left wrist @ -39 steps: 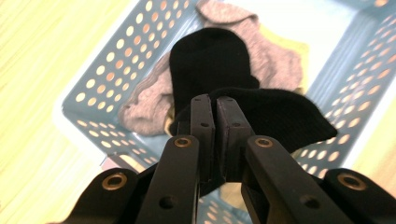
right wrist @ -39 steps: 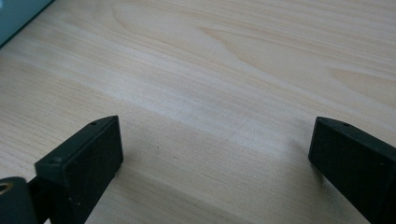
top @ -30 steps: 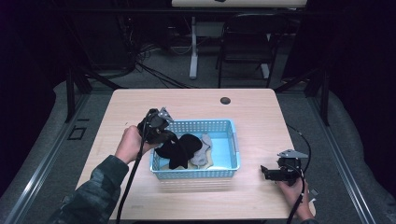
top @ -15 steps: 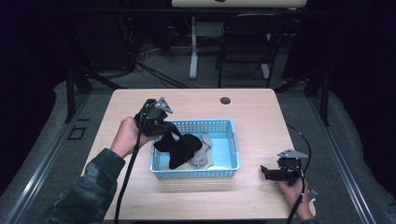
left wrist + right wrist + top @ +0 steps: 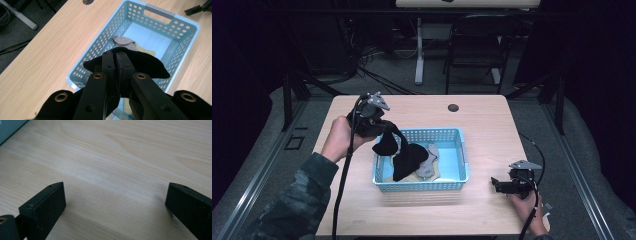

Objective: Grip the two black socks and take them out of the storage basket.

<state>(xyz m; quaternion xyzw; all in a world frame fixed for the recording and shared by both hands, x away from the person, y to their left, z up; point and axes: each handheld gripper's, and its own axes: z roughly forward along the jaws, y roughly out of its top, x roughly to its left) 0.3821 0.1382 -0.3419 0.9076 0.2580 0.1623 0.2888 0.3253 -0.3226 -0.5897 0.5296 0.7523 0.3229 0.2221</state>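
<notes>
My left gripper [image 5: 385,128] is above the left end of a light blue perforated basket [image 5: 419,186], shut on a black sock [image 5: 404,155]. The sock hangs from the jaws, and its lower end trails down into the basket. In the left gripper view the jaws [image 5: 115,53] pinch the black sock [image 5: 147,65] over the basket [image 5: 160,15]. A grey sock [image 5: 123,41] and a beige one [image 5: 147,51] lie on the basket floor. My right gripper [image 5: 497,185] rests low on the table right of the basket, open, with bare wood between its jaws [image 5: 115,195].
The wooden table [image 5: 492,125] has a round cable hole [image 5: 453,107] near its far edge. A corner of the basket [image 5: 7,126] shows in the right gripper view. Cables trail from both grippers. Chairs and stands are on the floor beyond the table.
My left gripper has risen and drawn back toward the basket's far left corner, lifting the black sock so it hangs stretched. The right gripper has stayed where it was.
</notes>
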